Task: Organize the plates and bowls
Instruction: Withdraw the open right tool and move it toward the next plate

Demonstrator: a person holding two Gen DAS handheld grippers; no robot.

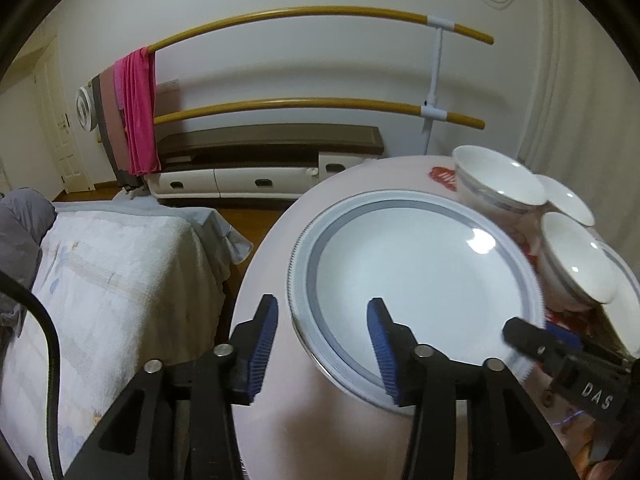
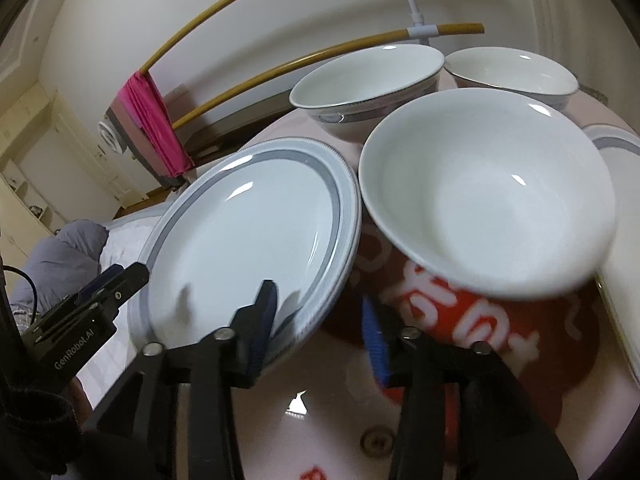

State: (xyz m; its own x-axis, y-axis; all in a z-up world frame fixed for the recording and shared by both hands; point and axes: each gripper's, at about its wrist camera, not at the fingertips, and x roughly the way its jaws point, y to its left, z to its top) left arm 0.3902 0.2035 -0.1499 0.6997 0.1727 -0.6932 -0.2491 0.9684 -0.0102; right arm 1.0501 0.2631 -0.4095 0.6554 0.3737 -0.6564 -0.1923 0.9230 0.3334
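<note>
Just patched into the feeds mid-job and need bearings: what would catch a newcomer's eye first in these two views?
The big grey-banded plate fills the middle of the round table, its near rim between the open fingers of the left gripper, while the right gripper straddles its other edge, also open. Beside the plate, on its right in the right wrist view, a white bowl looms large, with two more bowls behind. Farther off, a pink cloth hangs on a yellow rail.

- I count three white round ceramic bowls (image 2: 486, 188) (image 2: 366, 80) (image 2: 512, 70);
- two grey-banded white round plates (image 2: 248, 232) (image 2: 618, 148) in my view;
- two curved yellow-brown rails (image 1: 320, 16) (image 1: 316, 105) behind
</note>
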